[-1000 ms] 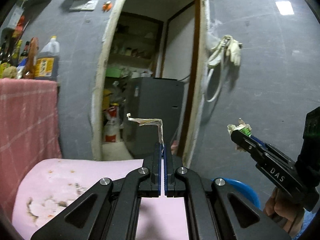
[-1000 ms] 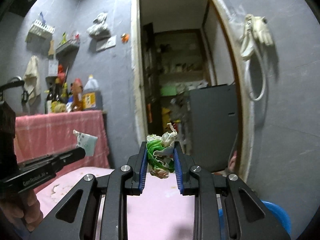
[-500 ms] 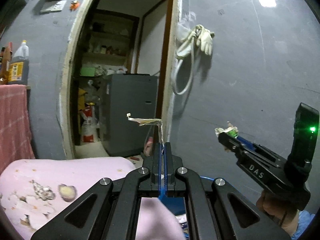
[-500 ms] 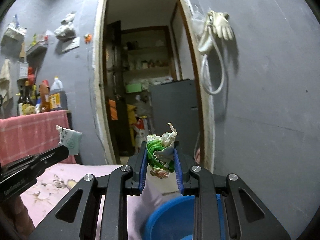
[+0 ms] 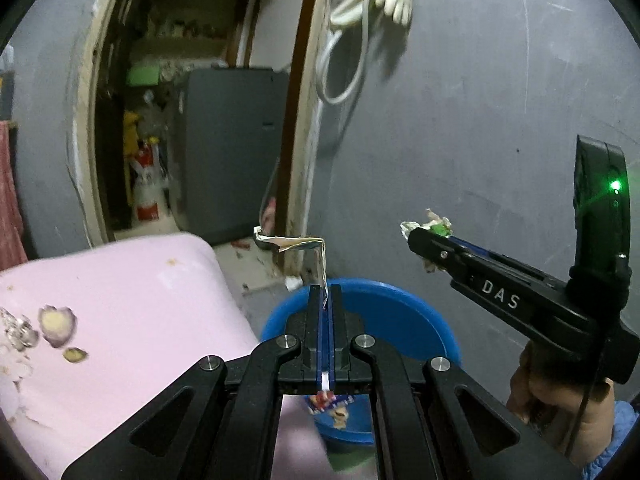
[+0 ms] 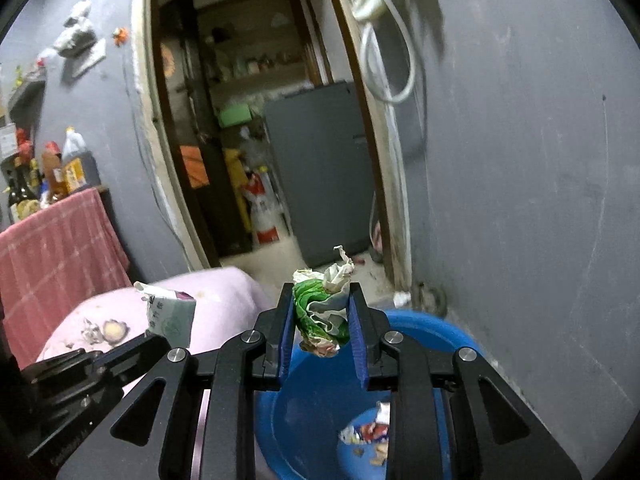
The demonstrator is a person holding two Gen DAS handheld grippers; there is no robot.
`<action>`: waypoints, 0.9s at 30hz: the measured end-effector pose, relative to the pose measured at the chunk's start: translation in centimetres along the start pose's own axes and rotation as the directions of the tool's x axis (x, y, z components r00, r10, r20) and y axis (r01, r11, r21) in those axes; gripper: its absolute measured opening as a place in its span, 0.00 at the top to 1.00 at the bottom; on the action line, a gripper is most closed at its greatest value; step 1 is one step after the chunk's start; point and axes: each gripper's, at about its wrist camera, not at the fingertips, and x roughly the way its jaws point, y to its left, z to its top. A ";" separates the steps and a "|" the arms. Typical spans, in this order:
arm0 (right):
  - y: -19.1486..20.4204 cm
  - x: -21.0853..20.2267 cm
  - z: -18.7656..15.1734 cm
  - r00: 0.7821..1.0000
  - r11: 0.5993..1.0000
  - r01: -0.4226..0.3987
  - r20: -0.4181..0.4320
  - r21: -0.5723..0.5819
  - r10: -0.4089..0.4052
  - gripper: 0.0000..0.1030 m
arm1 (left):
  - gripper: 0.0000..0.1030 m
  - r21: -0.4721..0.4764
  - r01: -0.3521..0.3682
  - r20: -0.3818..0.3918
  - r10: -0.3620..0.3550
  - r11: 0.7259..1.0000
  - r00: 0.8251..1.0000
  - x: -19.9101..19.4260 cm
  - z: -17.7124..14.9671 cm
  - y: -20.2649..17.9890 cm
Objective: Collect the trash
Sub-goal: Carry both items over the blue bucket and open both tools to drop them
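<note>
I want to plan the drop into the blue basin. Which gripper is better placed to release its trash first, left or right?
Right, probably. The right gripper holds the green-white wad directly over the blue basin. The left gripper, with its paper scrap, appears nearer the basin's rim.

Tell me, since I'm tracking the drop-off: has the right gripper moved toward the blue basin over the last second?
Yes. The right gripper, clamping the green wrapper, now hangs over the blue basin; earlier only the pink table lay beneath.
</note>
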 end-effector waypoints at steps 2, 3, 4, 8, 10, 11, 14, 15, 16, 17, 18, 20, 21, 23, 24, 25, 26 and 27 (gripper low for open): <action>-0.6 0.3 -0.2 1.000 1.000 0.006 -0.025 0.013 -0.006 0.77 | 1.00 -0.005 0.015 -0.045 -0.015 1.000 0.999 1.0 -0.3 -0.1; -0.8 0.5 -0.3 0.999 1.000 0.008 -0.034 0.020 -0.008 0.77 | 1.00 -0.003 0.016 -0.061 -0.016 1.000 0.998 1.5 -0.5 -0.2; -1.1 0.6 -0.4 0.999 1.000 0.010 -0.047 0.028 -0.009 0.77 | 1.00 0.000 0.019 -0.076 -0.019 1.000 0.997 1.9 -0.7 -0.4; -1.7 1.3 -0.8 0.995 0.999 0.022 -0.094 0.036 -0.019 0.76 | 1.00 0.004 0.034 -0.147 -0.033 0.999 0.989 3.6 -1.7 -0.6; -1.8 1.6 -0.7 0.994 0.999 0.027 -0.105 0.041 -0.023 0.75 | 1.00 -0.002 0.034 -0.167 -0.034 0.999 0.985 4.2 -2.0 -0.5; -1.9 1.7 -0.8 0.993 0.999 0.028 -0.115 0.046 -0.023 0.75 | 1.00 -0.006 0.038 -0.176 -0.038 0.999 0.984 4.5 -2.1 -0.5; -2.1 2.0 -0.7 0.991 0.998 0.037 -0.130 0.052 -0.030 0.71 | 0.99 -0.011 0.027 -0.199 -0.028 1.000 0.980 5.3 -2.4 -0.2; -2.1 2.0 -0.7 0.990 0.998 0.040 -0.134 0.052 -0.032 0.70 | 0.99 -0.012 0.026 -0.208 -0.028 1.000 0.978 5.6 -2.5 -0.2; -2.2 2.1 -0.7 0.990 0.998 0.042 -0.140 0.053 -0.034 0.69 | 0.99 -0.017 0.030 -0.218 -0.033 0.999 0.975 5.8 -2.6 -0.1; -2.2 2.2 -0.7 0.989 0.997 0.043 -0.145 0.056 -0.035 0.69 | 0.99 -0.020 0.033 -0.223 -0.037 0.999 0.974 5.8 -2.7 -0.1; -2.2 2.3 -0.7 0.988 0.997 0.044 -0.148 0.058 -0.035 0.68 | 0.99 -0.022 0.036 -0.230 -0.040 0.999 0.972 6.0 -2.8 -0.1; -2.4 2.4 -0.7 0.988 0.997 0.045 -0.154 0.064 -0.035 0.67 | 0.99 -0.022 0.036 -0.237 -0.040 0.999 0.971 6.2 -2.8 -0.1; -2.5 2.4 -0.7 0.987 0.997 0.046 -0.155 0.066 -0.035 0.67 | 0.99 -0.022 0.037 -0.242 -0.041 0.999 0.970 6.3 -2.9 -0.1; -2.5 2.4 -0.7 0.987 0.997 0.049 -0.156 0.067 -0.037 0.67 | 0.99 -0.026 0.038 -0.246 -0.043 0.999 0.968 6.4 -2.9 0.0; -2.5 2.5 -0.7 0.987 0.996 0.050 -0.156 0.068 -0.038 0.65 | 0.99 -0.028 0.039 -0.248 -0.044 0.999 0.968 6.5 -3.0 0.1; -2.6 2.4 -0.7 0.987 0.996 0.050 -0.156 0.071 -0.038 0.61 | 0.98 -0.031 0.039 -0.248 -0.045 0.999 0.968 6.5 -3.0 0.1; -2.6 2.5 -0.6 0.987 0.996 0.050 -0.155 0.073 -0.038 0.58 | 0.98 -0.033 0.040 -0.248 -0.047 0.999 0.968 6.5 -2.9 0.1; -2.6 2.4 -0.6 0.987 0.996 0.051 -0.154 0.074 -0.039 0.56 | 0.98 -0.038 0.042 -0.245 -0.050 0.998 0.968 6.4 -2.8 0.2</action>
